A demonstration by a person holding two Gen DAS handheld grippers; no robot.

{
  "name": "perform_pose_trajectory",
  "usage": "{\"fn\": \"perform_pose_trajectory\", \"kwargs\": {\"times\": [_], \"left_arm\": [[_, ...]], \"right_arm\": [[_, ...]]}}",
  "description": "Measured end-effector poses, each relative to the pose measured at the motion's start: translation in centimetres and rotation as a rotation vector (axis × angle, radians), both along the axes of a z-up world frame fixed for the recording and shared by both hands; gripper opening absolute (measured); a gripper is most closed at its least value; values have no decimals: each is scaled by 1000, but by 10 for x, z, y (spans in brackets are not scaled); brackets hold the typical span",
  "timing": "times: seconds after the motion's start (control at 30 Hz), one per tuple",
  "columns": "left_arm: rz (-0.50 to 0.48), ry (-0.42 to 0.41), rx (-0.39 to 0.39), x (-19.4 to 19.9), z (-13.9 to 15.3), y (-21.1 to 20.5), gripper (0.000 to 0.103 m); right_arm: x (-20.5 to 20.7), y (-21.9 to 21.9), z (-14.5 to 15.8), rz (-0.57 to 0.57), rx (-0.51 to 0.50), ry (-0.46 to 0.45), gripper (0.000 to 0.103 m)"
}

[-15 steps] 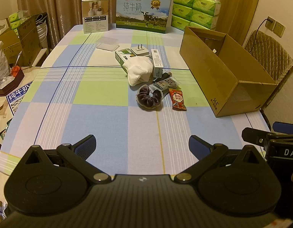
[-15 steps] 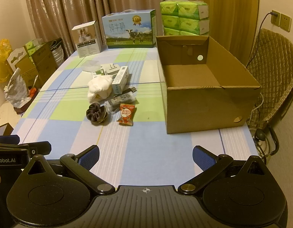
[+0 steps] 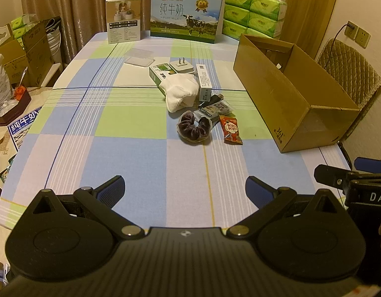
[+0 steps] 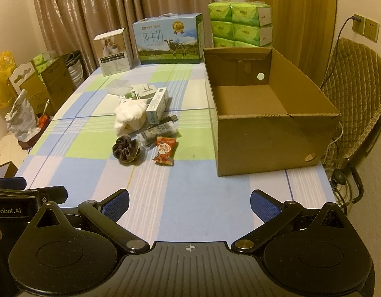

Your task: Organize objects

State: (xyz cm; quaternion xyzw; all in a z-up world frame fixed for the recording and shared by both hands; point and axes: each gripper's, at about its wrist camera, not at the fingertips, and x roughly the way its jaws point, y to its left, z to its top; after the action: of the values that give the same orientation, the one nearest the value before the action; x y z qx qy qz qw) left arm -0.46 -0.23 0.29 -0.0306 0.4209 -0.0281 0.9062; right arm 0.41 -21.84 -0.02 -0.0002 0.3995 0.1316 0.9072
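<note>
A pile of small items lies mid-table: a dark scrunchie [image 3: 194,130] [image 4: 126,149], a red snack packet [image 3: 232,130] [image 4: 165,150], a white sock [image 3: 181,91] [image 4: 130,117], a grey wrapper [image 3: 216,109] [image 4: 157,131], a white carton [image 3: 204,81] [image 4: 157,105], a green box [image 3: 160,73], a white plug [image 3: 180,65] [image 4: 146,91]. An open, empty cardboard box [image 3: 289,91] [image 4: 267,113] stands to their right. My left gripper [image 3: 185,189] and right gripper [image 4: 189,201] are open and empty, over the near table edge, well short of the pile.
A milk carton box [image 3: 185,16], a small white product box [image 3: 123,22] and green tissue packs [image 3: 254,12] stand along the far edge. A clear plastic lid [image 3: 139,57] lies beyond the pile. A padded chair [image 4: 353,94] is right of the table; cardboard boxes [image 4: 52,81] stand at left.
</note>
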Motion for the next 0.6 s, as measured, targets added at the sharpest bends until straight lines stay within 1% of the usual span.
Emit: {"fn": "perform_pose_trajectory", "kwargs": {"times": [0.47, 0.6], "left_arm": [[-9, 4, -2, 3, -1, 4, 102], [0, 10, -26, 8, -3, 9, 102]], "right_arm": [[1, 0, -5, 5, 13, -4, 101], [3, 2, -9, 23, 20, -9, 101]]}}
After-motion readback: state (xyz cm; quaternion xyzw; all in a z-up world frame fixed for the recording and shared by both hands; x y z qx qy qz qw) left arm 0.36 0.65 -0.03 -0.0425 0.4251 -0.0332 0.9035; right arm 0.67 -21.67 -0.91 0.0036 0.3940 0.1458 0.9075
